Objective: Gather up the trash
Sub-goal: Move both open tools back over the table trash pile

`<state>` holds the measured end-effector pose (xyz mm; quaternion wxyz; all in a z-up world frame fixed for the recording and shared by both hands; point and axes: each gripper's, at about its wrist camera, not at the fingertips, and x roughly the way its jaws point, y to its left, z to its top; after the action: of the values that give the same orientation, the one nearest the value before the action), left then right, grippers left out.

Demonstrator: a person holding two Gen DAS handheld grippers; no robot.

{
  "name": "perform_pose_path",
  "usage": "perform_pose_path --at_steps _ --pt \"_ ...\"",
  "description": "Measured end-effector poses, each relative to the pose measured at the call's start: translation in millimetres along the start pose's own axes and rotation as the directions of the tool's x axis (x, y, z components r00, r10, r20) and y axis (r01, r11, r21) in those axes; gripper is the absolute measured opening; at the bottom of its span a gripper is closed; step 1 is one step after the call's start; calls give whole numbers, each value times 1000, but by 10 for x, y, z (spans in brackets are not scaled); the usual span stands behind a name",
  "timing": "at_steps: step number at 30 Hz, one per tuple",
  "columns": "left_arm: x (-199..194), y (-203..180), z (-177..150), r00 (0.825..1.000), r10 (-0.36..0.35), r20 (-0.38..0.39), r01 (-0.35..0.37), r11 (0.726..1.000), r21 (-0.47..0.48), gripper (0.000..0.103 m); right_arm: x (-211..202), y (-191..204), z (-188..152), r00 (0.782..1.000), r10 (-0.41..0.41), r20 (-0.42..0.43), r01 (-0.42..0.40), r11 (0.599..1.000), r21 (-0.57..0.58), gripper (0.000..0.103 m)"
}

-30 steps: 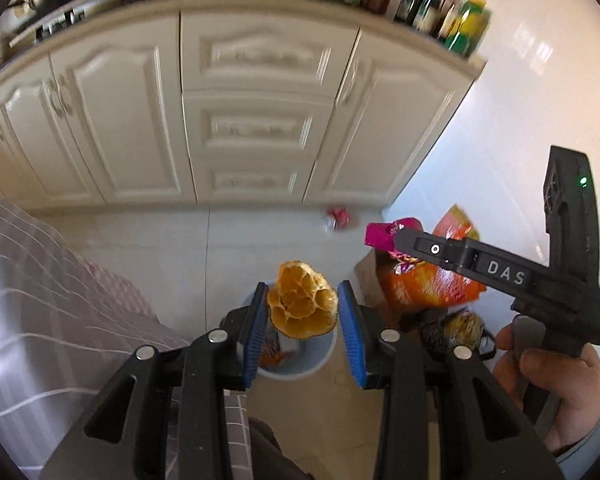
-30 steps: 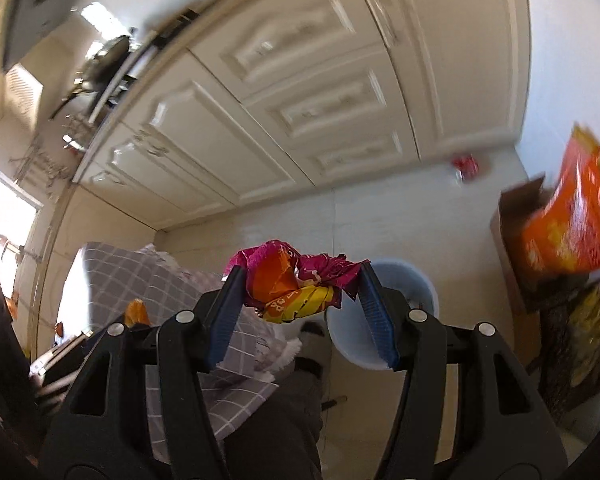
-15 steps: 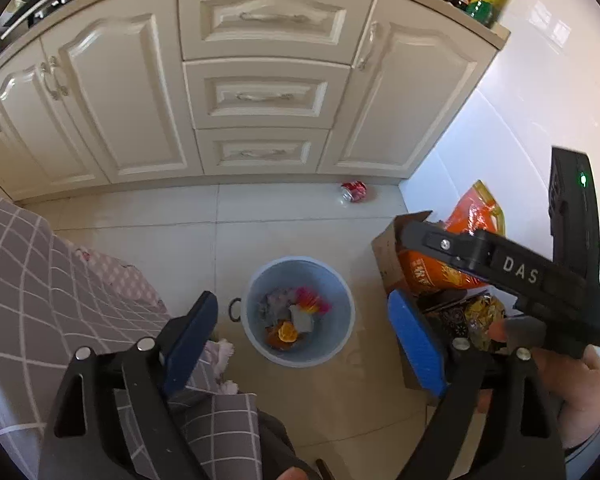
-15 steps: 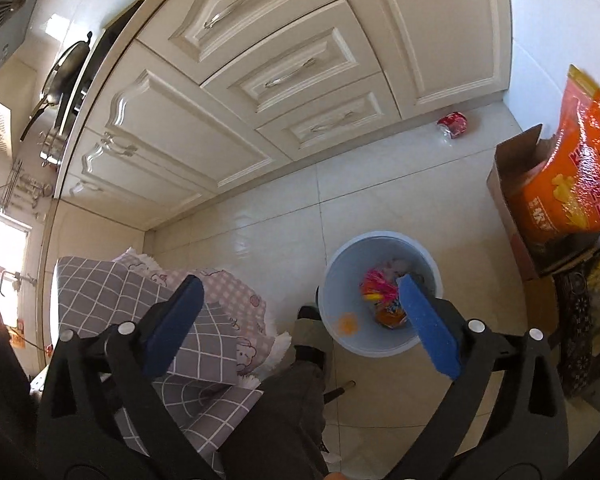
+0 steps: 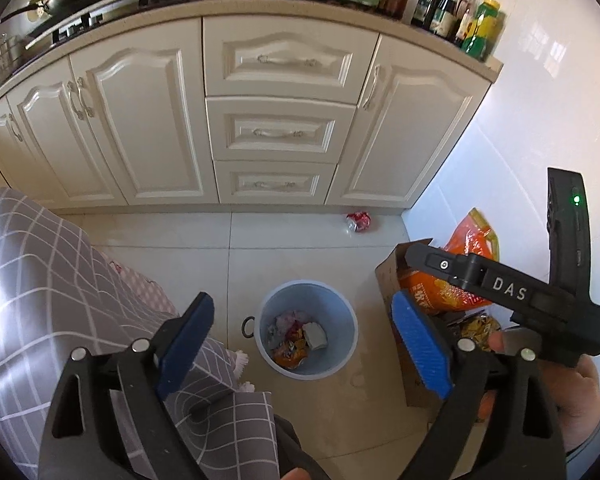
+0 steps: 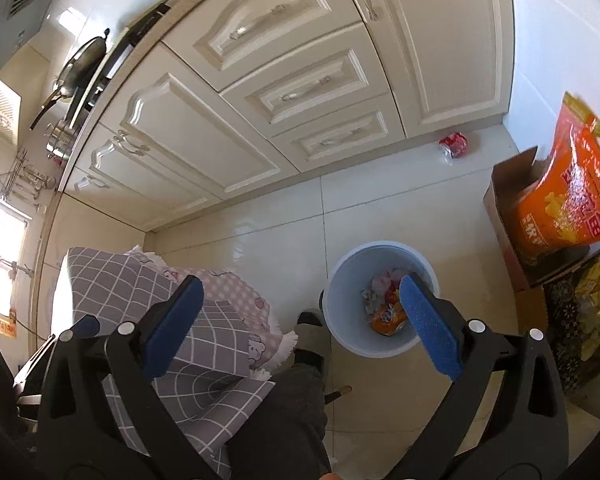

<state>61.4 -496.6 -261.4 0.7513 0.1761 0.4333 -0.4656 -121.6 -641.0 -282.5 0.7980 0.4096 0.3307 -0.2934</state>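
Left wrist view puts the left tongs (image 5: 302, 354) spread wide with nothing between the blue pads, straight above the blue bin (image 5: 309, 330) at lower centre. Their jaws have just been opening, and the gap is bare, so the drop looks done. Trash (image 5: 296, 338) lies in the bottom of the bin: crumpled wrappers, an orange scrap and a pale lump. At right of this frame the right tongs (image 6: 306, 326) show from the side, gripped by a hand (image 5: 580, 396). In their own view they too stand spread and empty, jaws having just been opening, with the bin at lower right under the right pad.

Both pairs hang over the bin, probably so that what is let go falls inside the rim rather than on the floor (image 5: 300, 256).

One red can (image 5: 359, 222) lies on the floor near the cabinet (image 5: 276, 128) foot, above and right of the bin, apart from it; it seems the next piece to fetch. Bare floor runs between bin and can. A checked cloth (image 5: 40, 280) fills the lower left, and a box (image 5: 396, 280) with an orange bag (image 5: 456, 280) crowds the right edge, beside the wall.
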Motion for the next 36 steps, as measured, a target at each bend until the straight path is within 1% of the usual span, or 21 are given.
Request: perform_pose_path --at_steps 6,9,14,19,24,27,28,33,34,36 --pt "-398 28 -11 997 0 76 0 1000 4 89 -284 297 -3 999 25 46 -22 999 -49 97" --pt "-660 90 -24 992 9 123 -8 1000 -9 89 -444 521 -20 997 42 72 -35 995 -94 97" --pt "-1150 253 -73 979 41 200 -35 999 -30 91 -702 986 -93 990 86 109 -65 980 -187 97" --pt "-1556 459 -166 967 73 245 -63 997 -49 92 -895 1457 -203 982 139 128 -100 957 -272 97" --pt "-1982 745 -293 947 127 295 -102 990 -102 92 -1010 1880 -341 973 190 130 -137 931 -337 97" --pt "-2283 977 -413 927 181 328 -141 980 -142 93 -1060 2161 -453 968 219 120 -157 907 -391 97" --pt "-2354 1034 -447 922 193 335 -150 977 -151 93 -1070 2294 -510 966 233 110 -168 893 -418 97" --pt "-2793 1397 -688 878 291 380 -215 949 -231 94 -1090 2743 -748 957 280 72 -209 843 -495 97" --pt "-2897 1490 -753 865 321 386 -234 938 -255 94 -1098 2861 -812 955 290 68 -216 830 -514 97" --pt "-3034 1608 -848 848 354 394 -254 924 -284 94 -1116 3104 -947 948 314 52 -235 802 -549 97"
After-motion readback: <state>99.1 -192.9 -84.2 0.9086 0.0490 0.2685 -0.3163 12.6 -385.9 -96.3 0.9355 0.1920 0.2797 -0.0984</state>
